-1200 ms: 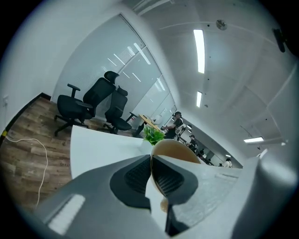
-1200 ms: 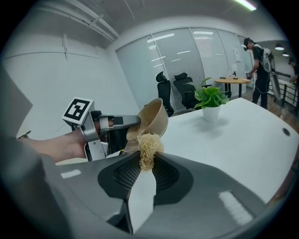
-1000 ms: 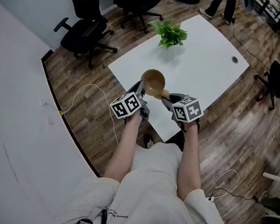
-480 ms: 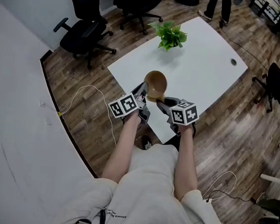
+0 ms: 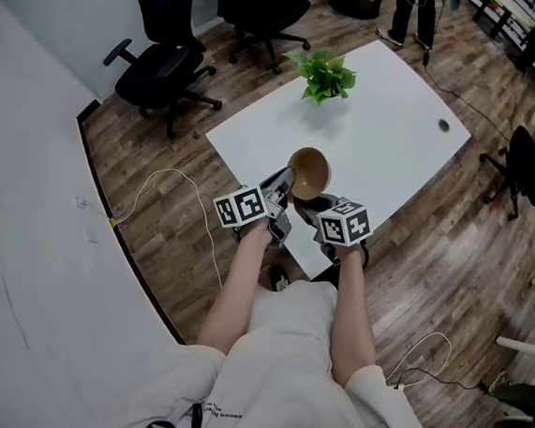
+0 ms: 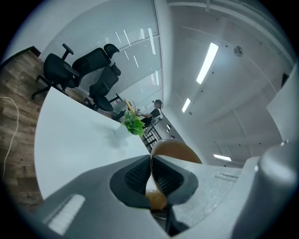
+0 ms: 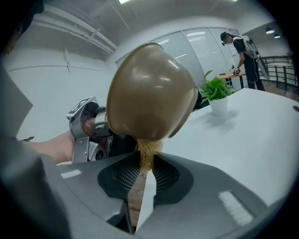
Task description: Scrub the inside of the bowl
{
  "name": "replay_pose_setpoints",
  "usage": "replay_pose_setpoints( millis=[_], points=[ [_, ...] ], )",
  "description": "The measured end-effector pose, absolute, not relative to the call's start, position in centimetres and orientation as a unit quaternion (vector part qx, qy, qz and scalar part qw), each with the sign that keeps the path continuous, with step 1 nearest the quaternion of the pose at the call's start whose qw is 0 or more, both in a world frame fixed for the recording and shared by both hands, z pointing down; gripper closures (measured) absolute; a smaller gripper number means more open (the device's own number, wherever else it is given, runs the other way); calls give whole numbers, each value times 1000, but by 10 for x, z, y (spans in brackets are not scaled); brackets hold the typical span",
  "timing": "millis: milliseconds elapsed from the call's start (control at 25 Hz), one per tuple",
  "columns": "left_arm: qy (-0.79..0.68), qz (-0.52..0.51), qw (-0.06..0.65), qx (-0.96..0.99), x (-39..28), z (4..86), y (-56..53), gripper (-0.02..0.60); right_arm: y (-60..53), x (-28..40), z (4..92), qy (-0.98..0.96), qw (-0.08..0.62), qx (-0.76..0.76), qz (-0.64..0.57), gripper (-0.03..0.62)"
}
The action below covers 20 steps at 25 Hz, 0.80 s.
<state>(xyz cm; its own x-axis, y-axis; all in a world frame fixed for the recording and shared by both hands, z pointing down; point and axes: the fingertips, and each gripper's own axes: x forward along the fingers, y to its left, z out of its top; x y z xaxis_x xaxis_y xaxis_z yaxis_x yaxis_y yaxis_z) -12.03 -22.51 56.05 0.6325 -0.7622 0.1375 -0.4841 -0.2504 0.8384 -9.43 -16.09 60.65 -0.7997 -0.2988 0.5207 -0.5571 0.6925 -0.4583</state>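
Note:
A tan bowl (image 5: 309, 172) is held tilted above the near edge of the white table (image 5: 388, 135). My left gripper (image 5: 284, 184) is shut on its rim; in the left gripper view the rim (image 6: 152, 170) runs between the jaws of the left gripper (image 6: 152, 179). My right gripper (image 5: 313, 203) is shut on a golden wire scrubber (image 7: 147, 150), which reaches up under the rim of the bowl (image 7: 149, 93). The right gripper (image 7: 145, 170) looks at the bowl's outside; the inside is hidden there. A bit of the scrubber (image 6: 156, 200) also shows in the left gripper view.
A potted green plant (image 5: 325, 73) stands at the table's far side, and a small round grommet (image 5: 443, 126) sits near its right corner. Black office chairs (image 5: 164, 62) stand on the wooden floor to the left. A white cable (image 5: 172, 176) lies on the floor. A person (image 5: 414, 11) stands far off.
The bowl and both grippers have shifted a little right. My right gripper has closed in on the bowl, and the scrubber now reaches under the bowl's rim.

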Motion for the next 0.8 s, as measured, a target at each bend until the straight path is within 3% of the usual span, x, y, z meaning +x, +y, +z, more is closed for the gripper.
replay_pose_setpoints(
  millis=[240,480,800],
  points=[
    [-389,-146,458,786,-116,555,-225,566,-167,-91,605,-895,196,257,308,494],
    [-356,-139,460,801,-101,549,-219,566,-169,-84,601,-883,99,265,375,494],
    [-438,-54,411,797,-122,570,-221,558,-150,-73,613,-886,165,243,358,494]
  ],
)
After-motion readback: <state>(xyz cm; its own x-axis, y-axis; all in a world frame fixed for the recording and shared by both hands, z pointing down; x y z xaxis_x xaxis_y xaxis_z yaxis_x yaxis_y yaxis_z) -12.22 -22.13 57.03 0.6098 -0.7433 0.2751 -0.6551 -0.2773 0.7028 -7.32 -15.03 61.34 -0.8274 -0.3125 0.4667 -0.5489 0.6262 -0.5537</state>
